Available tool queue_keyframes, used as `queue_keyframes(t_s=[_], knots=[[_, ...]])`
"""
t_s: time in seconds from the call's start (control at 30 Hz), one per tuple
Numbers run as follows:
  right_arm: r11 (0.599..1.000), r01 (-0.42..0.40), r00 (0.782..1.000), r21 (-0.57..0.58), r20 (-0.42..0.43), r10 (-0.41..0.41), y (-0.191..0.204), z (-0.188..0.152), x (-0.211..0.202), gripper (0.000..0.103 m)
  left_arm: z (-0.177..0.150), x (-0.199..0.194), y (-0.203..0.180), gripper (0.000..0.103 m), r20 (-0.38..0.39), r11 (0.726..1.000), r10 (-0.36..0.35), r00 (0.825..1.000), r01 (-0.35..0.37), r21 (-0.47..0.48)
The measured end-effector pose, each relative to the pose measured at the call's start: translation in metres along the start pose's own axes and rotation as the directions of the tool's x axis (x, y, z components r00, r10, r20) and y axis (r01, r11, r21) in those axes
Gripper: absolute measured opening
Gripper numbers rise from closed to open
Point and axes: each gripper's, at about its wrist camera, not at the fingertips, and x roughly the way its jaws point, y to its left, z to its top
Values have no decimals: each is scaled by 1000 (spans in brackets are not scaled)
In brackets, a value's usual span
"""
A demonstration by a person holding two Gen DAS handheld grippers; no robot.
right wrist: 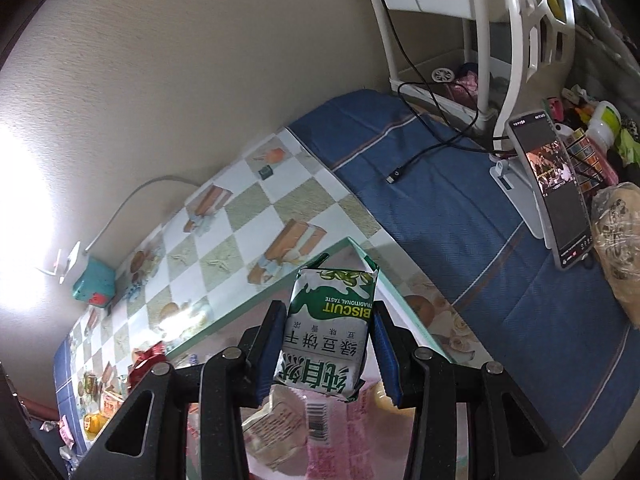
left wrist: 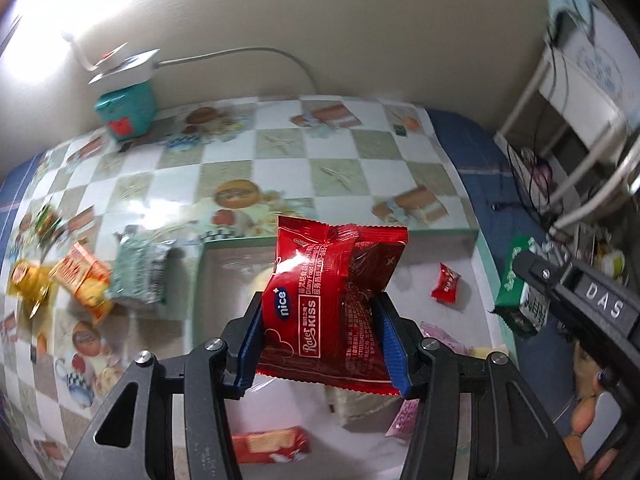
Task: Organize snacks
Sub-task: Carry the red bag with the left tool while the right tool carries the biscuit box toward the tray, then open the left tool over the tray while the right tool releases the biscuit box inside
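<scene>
Both hands are at the carrying step, each bringing a snack over the white tray [left wrist: 476, 236] on the checkered tabletop [left wrist: 280, 152]. The left tongs [left wrist: 320, 344] pinch a red wafer packet [left wrist: 332, 292] above the tray's middle; the right tongs [right wrist: 324, 354] pinch a green biscuit packet [right wrist: 326, 336] over the tray's far corner. The next move, as I judge it, calls for lowering each packet to a free spot inside and spreading the tongs. Counted in the left view: two packets held, one small red candy [left wrist: 446, 288] and one strawberry biscuit pack [left wrist: 270, 444] in the tray among pink wrappers too hidden to count, and about four loose snacks [left wrist: 84, 280] waiting left of the tray.
</scene>
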Motion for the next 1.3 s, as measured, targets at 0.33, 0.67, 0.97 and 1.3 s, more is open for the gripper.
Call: queue_keyframes(t_s=[0.33,0.67,0.97,1.3], knots=[[1000,17,1000,0,-25,-17,-11,1,25,46,-1,30,-21,54,12,999,-22,1000,22,41],[1000,10,998,-6,-60,-10,-8,-5,44,46,-4,38,-24,55,18,998,-3,1000,2,60],[1000,-5,999,-25,-54,3,0,-6,44,46,-3,35,-25,55,20,997,4,1000,-5,74],[1000,-10,999,-28,-34,9,4,-4,31,46,1,20,-19,68,31,999,-1,1000,0,46]])
